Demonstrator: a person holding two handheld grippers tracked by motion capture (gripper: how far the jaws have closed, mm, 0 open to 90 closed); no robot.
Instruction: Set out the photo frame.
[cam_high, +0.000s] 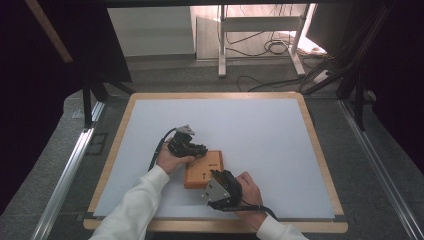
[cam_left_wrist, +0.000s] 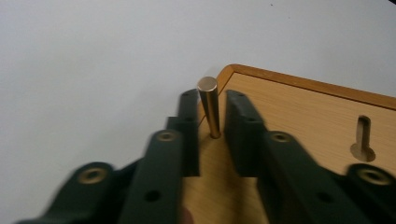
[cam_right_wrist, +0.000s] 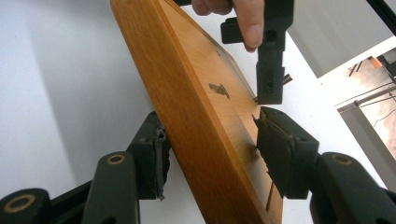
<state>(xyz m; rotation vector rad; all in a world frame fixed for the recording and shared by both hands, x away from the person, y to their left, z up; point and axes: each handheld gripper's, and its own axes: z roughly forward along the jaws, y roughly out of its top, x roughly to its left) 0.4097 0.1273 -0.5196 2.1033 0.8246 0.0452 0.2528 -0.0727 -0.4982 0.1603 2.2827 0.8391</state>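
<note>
- Left tool (cam_left_wrist: 212, 133): jaws spread a little, one on each side of a brass pin (cam_left_wrist: 208, 105) that stands up out of the board (cam_left_wrist: 299, 126). There's a thin gap on both sides, so it's straddling the pin, not pinching it.
- The pin sits near the board's rounded corner. Its long axis runs up off the board face, and the jaws lie level along the wood, across that axis. My guess is the next move is just a squeeze, then a pull along the pin.
- Farther right on the board there's a keyhole-shaped slot (cam_left_wrist: 363, 137). Can't tell how deep it goes.
- The board is on the white worktop (cam_high: 260, 125), front middle, between both hands.
- Right tool (cam_right_wrist: 210, 158): jaws on either side of the board's thickness at the near edge. They look closed on it, though the contact isn't sharp enough to be sure.
- Left hand is clearly the one nearer the pin.
- From above the pin is too small to pick out, and the tools cover the board's corners.
</note>
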